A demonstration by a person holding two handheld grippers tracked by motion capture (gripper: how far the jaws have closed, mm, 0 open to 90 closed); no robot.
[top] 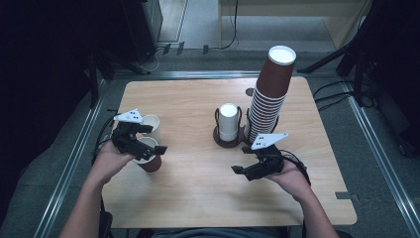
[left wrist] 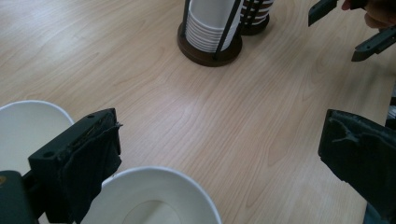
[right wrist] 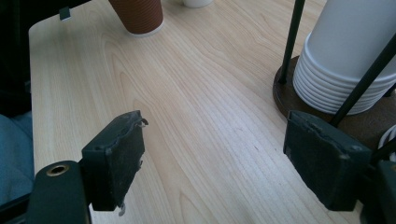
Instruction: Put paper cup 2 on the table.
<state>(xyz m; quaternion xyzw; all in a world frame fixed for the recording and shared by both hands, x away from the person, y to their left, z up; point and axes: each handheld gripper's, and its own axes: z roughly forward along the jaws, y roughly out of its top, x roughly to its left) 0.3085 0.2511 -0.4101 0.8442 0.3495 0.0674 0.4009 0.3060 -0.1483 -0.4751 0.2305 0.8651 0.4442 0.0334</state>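
Observation:
A ribbed brown paper cup (top: 152, 163) with a white inside (left wrist: 154, 198) stands upright at the table's left. A white cup (top: 153, 124) (left wrist: 25, 128) stands just behind it. My left gripper (top: 153, 140) (left wrist: 222, 130) hovers over them, open wide, one jaw between the two rims and the brown cup's rim just inside the gap. My right gripper (top: 241, 159) (right wrist: 215, 135) is open and empty, low over bare wood in front of the cup holder (top: 221, 139). The holder carries a short stack of white cups (top: 228, 121) (right wrist: 345, 60) (left wrist: 210, 23) and a tall stack of brown cups (top: 270, 94).
The wooden table (top: 198, 188) has bare room in the middle and front. In the right gripper view the brown cup (right wrist: 140, 16) and the white cup (right wrist: 196, 2) stand far across the table. Black wire posts (right wrist: 292, 37) rise from the holder's dark base (right wrist: 285, 93).

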